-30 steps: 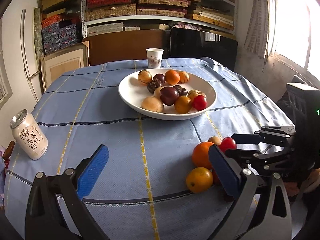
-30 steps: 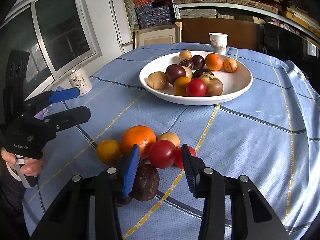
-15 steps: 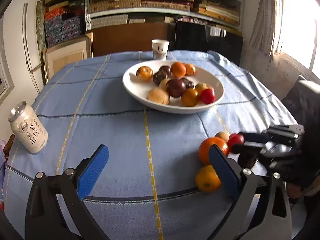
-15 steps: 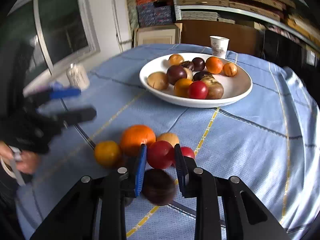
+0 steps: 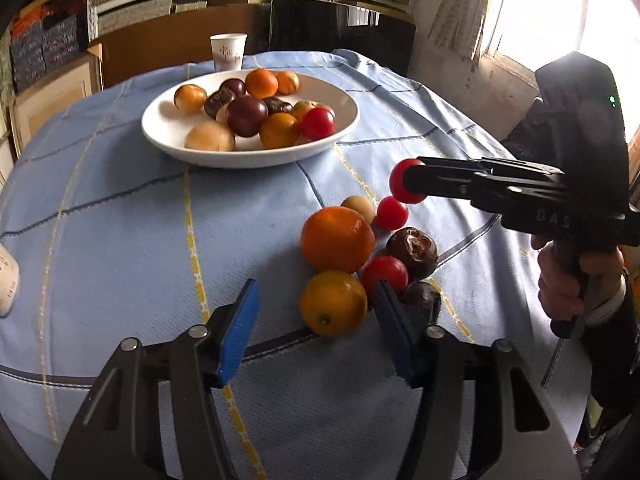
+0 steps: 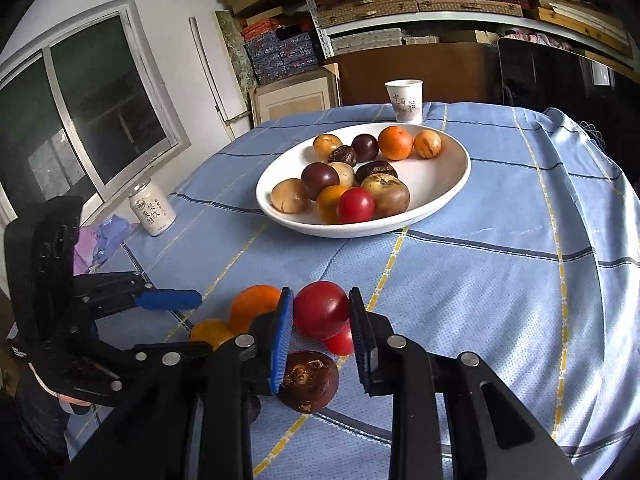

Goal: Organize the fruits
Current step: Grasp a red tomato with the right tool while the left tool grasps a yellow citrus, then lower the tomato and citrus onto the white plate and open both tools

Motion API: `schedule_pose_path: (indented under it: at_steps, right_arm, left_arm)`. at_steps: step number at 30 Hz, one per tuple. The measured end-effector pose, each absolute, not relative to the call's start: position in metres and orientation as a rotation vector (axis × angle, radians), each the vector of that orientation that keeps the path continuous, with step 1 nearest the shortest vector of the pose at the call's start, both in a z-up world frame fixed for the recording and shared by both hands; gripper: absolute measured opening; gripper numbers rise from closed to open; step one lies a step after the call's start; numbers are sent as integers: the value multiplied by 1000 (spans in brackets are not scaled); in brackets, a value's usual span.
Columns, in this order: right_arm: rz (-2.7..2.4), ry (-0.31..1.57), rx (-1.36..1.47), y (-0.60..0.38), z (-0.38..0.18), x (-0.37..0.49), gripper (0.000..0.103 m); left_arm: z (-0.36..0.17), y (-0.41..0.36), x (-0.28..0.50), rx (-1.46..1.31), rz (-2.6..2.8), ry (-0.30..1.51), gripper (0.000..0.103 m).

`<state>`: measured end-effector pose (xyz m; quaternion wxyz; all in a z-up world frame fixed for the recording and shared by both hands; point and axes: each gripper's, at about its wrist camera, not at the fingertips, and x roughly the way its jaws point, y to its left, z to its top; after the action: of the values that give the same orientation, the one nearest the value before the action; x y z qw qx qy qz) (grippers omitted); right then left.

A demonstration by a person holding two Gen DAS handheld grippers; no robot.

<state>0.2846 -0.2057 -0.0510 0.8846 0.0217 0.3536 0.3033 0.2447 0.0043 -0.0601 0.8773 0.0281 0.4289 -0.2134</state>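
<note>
Above the loose pile at the table's five o'clock, the right gripper [image 6: 320, 312] clamps a red tomato [image 6: 320, 314] while the left gripper [image 5: 316, 330] gapes around a yellow citrus [image 5: 333, 303]; the bowl [image 5: 344, 128] at twelve o'clock is already well filled, and several fruits remain outside it.

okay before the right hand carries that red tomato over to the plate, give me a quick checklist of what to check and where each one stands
1. Right gripper closed on the red tomato: ok, both pads touch it.
2. Tomato lifted off the cloth: ok, the left view shows it held above the pile.
3. Room on the white plate: ok, its right side is bare.
4. Way to the plate: ok, only tablecloth lies between.
5. Left gripper out of the way: ok, open, low by the yellow orange.
6. Grip firmness: cannot tell.
</note>
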Motion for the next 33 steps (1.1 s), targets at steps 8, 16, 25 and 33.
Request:
schedule_pose_path:
  at_steps: [8, 16, 25, 33]
  right_arm:
    - [628, 738, 42, -206, -50, 284, 28]
    - [624, 738, 42, -208, -51, 285, 28]
    - [647, 723, 56, -210, -50, 288, 28]
    - [583, 651, 171, -212, -33, 339, 28]
  left_arm:
    - [-66, -1, 245, 60, -473, 924, 46]
    - [-69, -4, 243, 81, -476, 930, 37]
    - [-56, 6, 246, 12, -476, 883, 37]
    - [-14, 27, 305, -109, -333, 747, 37]
